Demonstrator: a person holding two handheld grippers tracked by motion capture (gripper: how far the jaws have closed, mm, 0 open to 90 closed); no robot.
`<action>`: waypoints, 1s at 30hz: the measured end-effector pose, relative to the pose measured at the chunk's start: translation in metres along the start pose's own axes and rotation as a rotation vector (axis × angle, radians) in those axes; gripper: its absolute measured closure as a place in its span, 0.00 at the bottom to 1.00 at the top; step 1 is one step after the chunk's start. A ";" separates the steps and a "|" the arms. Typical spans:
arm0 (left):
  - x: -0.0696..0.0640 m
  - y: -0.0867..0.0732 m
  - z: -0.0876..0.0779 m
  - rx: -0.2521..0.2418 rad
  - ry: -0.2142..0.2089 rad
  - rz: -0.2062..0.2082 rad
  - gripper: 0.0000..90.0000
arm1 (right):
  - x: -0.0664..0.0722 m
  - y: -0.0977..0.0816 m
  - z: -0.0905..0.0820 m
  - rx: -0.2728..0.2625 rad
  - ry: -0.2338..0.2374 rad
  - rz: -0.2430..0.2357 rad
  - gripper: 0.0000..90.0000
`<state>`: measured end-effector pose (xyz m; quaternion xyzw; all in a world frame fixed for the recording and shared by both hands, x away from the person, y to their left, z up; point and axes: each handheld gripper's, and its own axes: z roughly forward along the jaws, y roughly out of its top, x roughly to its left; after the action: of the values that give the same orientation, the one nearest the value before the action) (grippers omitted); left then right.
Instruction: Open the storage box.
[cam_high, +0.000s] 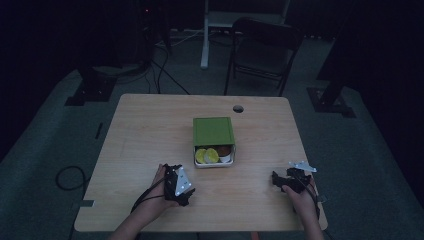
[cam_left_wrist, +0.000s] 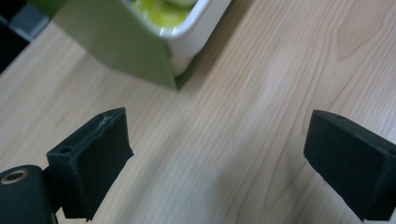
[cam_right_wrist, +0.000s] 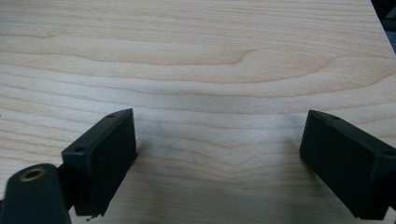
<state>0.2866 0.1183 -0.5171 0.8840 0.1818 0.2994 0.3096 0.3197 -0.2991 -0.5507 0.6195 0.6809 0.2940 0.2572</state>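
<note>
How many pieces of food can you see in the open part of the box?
3: two yellow-green pieces side by side at the left of the white tray, one brownish piece at the right. The green lid may hide more.

Light wooden table (cam_high: 150, 135) w/ a white rectangular tray (cam_high: 214, 162) near its centre, half under a green box-shaped cover (cam_high: 213, 131) that sits on its far part. In the tray's near part: yellow round food pieces (cam_high: 206, 155) at left, a brown piece (cam_high: 223, 150) at right. Left gripper (cam_high: 178, 186) near-left of tray, close by; right gripper (cam_high: 291, 180) near-right, well apart from it. Black folding chair (cam_high: 265, 47) behind the table, on the floor.
</note>
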 end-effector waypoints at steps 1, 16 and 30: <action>0.000 0.000 0.000 0.000 0.000 0.000 0.08 | 0.000 0.000 0.000 0.000 0.000 0.000 0.12; -0.015 0.035 0.009 -0.091 -0.003 0.134 0.14 | 0.000 0.000 0.000 0.000 0.000 0.001 0.12; -0.029 0.055 0.024 -0.129 0.014 0.254 0.16 | 0.000 0.000 0.000 0.000 0.001 0.001 0.12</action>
<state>0.2877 0.0520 -0.5085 0.8759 0.0511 0.3533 0.3245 0.3197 -0.2991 -0.5507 0.6196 0.6807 0.2945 0.2570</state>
